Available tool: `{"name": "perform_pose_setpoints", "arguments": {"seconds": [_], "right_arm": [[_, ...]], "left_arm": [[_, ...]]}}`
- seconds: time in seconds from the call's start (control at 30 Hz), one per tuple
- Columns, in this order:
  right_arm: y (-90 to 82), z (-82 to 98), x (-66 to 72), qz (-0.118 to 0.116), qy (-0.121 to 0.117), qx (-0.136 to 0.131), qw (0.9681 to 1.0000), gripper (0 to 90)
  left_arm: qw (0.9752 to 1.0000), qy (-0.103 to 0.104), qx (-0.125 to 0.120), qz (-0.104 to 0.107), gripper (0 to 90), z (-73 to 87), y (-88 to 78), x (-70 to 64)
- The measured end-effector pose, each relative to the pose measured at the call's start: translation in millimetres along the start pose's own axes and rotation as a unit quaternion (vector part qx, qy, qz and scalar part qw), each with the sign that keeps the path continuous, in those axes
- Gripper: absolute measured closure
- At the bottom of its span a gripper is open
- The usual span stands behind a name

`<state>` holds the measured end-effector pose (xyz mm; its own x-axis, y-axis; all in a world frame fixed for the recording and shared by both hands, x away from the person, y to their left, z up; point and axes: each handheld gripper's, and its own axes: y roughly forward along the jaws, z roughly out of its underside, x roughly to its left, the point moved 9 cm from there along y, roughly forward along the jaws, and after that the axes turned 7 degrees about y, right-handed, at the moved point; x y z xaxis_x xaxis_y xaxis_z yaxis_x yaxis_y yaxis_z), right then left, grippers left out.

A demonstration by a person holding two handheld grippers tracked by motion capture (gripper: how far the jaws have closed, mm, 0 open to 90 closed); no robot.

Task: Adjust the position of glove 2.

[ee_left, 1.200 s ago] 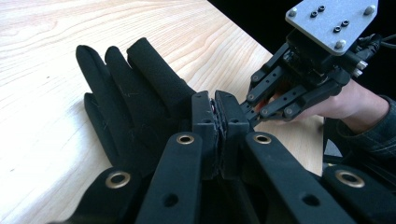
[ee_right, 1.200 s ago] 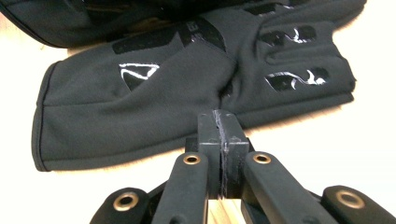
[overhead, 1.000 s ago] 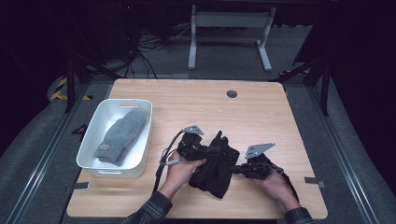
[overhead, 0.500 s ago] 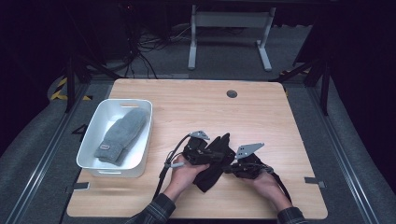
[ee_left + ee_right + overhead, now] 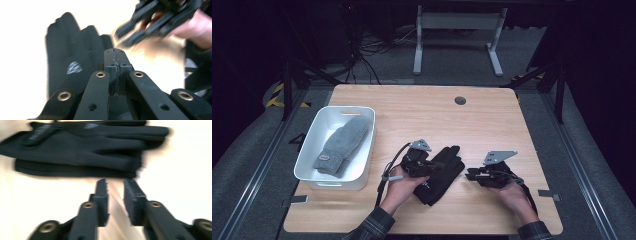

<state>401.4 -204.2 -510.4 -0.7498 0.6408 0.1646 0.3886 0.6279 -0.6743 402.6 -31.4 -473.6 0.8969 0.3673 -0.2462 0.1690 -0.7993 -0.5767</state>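
A pair of black gloves [image 5: 446, 172] lies stacked on the wooden table [image 5: 412, 112], fingers pointing toward the far right. My left gripper [image 5: 432, 167] rests over the cuff end with its jaws shut together; in the left gripper view the gloves [image 5: 72, 55] spread out behind the closed tips [image 5: 115, 53]. My right gripper [image 5: 470, 175] hovers just right of the gloves, clear of them. Its jaws have just been opening, and in the right gripper view nothing lies between them [image 5: 115, 183]; the gloves [image 5: 75, 147] lie beyond. The right gripper [image 5: 125, 35] also appears blurred in the left gripper view.
A white bin [image 5: 307, 157] at the table's left holds a grey mitten [image 5: 342, 145]. A dark round hole [image 5: 460, 100] sits near the far edge. A metal stand [image 5: 457, 30] is on the floor beyond the table.
The right gripper has let go of the gloves, drawn back to the right and parted its jaws. The gloves now lie flatter. The left gripper has stayed on them.
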Motion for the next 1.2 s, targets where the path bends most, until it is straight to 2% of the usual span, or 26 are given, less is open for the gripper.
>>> {"name": "perform_pose_setpoints", "arguments": {"seconds": [0.07, 0.13, 0.23, 0.33, 0.37, 0.4, 0.53, 0.63, 0.83, 0.9, 0.93, 1.03, 1.2], "right_arm": [[-5.9, 2.4, -10.1, 0.016, 0.009, -0.005, 0.9998, 57.6], [-12.2, 6.0, -23.7, 0.042, 0.018, -0.009, 0.9989, 49.2], [-19.5, 10.7, -40.7, 0.068, 0.035, -0.014, 0.9969, 44.4], [-23.1, 13.0, -50.3, 0.083, 0.044, -0.021, 0.9954, 40.5], [-24.0, 14.0, -53.9, 0.091, 0.046, -0.022, 0.9946, 37.5], [-24.5, 15.2, -58.3, 0.100, 0.050, -0.025, 0.9934, 34.9], [-24.9, 18.9, -72.4, 0.127, 0.067, -0.028, 0.9893, 26.9], [-25.3, 19.1, -78.2, 0.140, 0.077, -0.032, 0.9867, 23.9], [-23.7, 20.5, -83.6, 0.151, 0.083, -0.034, 0.9844, 20.7], [-23.6, 20.6, -86.3, 0.159, 0.089, -0.037, 0.9826, 19.5], [-24.1, 20.2, -87.8, 0.162, 0.094, -0.041, 0.9814, 19.1], [-24.7, 20.3, -89.9, 0.170, 0.097, -0.044, 0.9796, 19.1], [-24.4, 21.3, -92.6, 0.180, 0.096, -0.044, 0.9780, 18.6]], "left_arm": [[1.0000, -0.004, 0.004, -0.005, 89.5, 4.6, -2.7, 2.3], [0.9999, -0.004, 0.010, -0.001, 89.0, 9.5, -2.7, 0.5], [0.9998, 0.000, 0.019, 0.011, 89.7, 15.3, 0.5, -11.2], [0.9992, 0.010, 0.032, 0.021, 89.9, 20.9, 6.3, -23.7], [0.9986, 0.013, 0.043, 0.027, 90.0, 24.3, 9.2, -28.6], [0.9985, 0.013, 0.043, 0.031, 90.0, 26.5, 12.5, -32.5], [0.9964, 0.015, 0.073, 0.041, 90.0, 39.8, 24.0, -39.8], [0.9960, 0.019, 0.081, 0.034, 90.0, 42.7, 28.0, -38.9], [0.9947, 0.028, 0.097, 0.018, 90.0, 47.2, 27.3, -35.5], [0.9939, 0.029, 0.105, 0.017, 90.0, 48.6, 23.2, -33.6], [0.9944, 0.031, 0.102, 0.001, 90.0, 49.6, 20.5, -29.2], [0.9943, 0.027, 0.103, -0.006, 90.0, 51.5, 15.4, -23.8], [0.9939, 0.021, 0.106, -0.022, 90.0, 56.3, 2.9, -10.9]]}}
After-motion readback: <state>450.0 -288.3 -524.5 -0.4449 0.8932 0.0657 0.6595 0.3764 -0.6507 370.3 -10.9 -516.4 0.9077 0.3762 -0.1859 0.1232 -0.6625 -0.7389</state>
